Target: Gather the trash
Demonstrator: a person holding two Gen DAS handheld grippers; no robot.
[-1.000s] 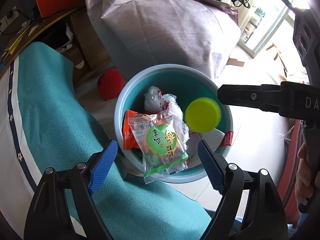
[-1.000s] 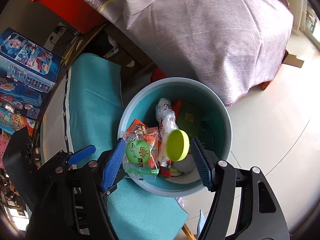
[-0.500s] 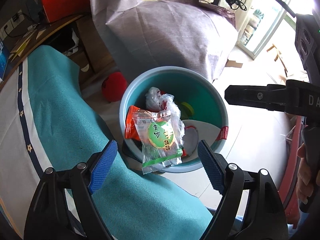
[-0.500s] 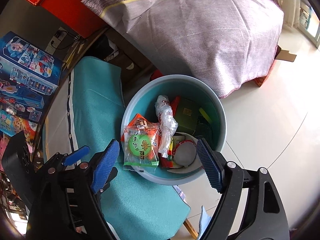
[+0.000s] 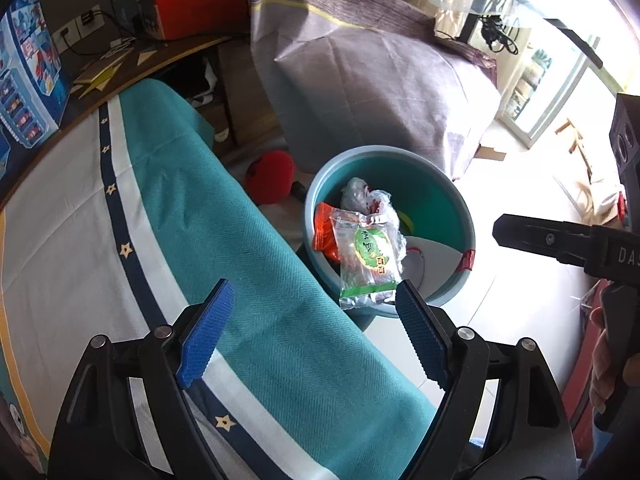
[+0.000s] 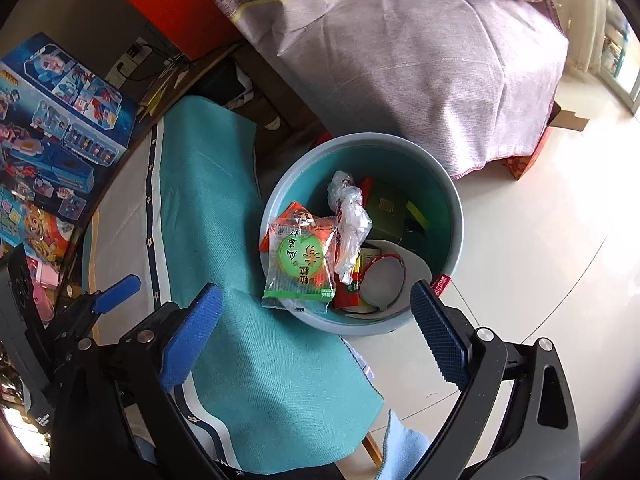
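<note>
A blue bin [image 5: 460, 216] [image 6: 454, 216] stands on the floor beside the table and holds trash. A clear wrapper with a green disc [image 5: 370, 254] [image 6: 298, 264] leans over its near rim, with an orange packet [image 5: 322, 232], crumpled clear plastic [image 6: 350, 220] and a white paper plate [image 6: 384, 280] behind it. A yellow-green lid [image 5: 406, 220] lies deep in the bin. My left gripper [image 5: 308, 336] is open and empty above the table edge. My right gripper [image 6: 316, 336] is open and empty, above the bin's near side.
A teal and white tablecloth [image 5: 224, 240] [image 6: 208, 200] covers the table to the left. A grey draped bundle [image 5: 380, 92] stands behind the bin. A red ball [image 5: 270, 176] lies on the floor by it. Toy boxes [image 6: 52, 136] sit at the far left.
The yellow-green lid has dropped from mid-air into the bin. Both grippers have pulled back and up from the bin, staying open.
</note>
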